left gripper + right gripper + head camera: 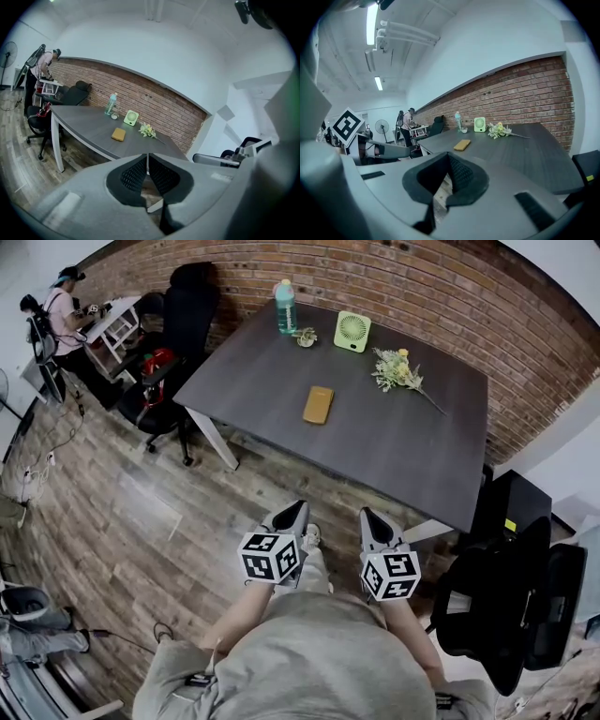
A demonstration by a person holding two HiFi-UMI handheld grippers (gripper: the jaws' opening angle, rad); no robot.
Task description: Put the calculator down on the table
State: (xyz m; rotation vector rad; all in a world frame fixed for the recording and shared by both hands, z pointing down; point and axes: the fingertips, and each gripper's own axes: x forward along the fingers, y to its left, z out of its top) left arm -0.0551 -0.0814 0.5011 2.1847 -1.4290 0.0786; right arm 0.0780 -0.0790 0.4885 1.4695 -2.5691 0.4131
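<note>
A flat orange-yellow rectangle, which looks like the calculator [318, 404], lies on the dark grey table [394, 451] near its middle. It also shows small in the left gripper view [118, 135] and the right gripper view [462, 145]. Both grippers hang over the wooden floor, well short of the table's near edge and close to the person's body. My left gripper [298, 510] is shut with nothing in it, its pads meeting at the tip [148, 158]. My right gripper [367, 516] stands beside it, also shut and empty [449, 158].
At the table's far side stand a green bottle [285, 306], a small dish [305, 336], a green fan [352, 331] and a flower sprig [398, 369]. Black office chairs stand at left [173, 343] and right [506, 606]. A person [61, 310] works at a far desk.
</note>
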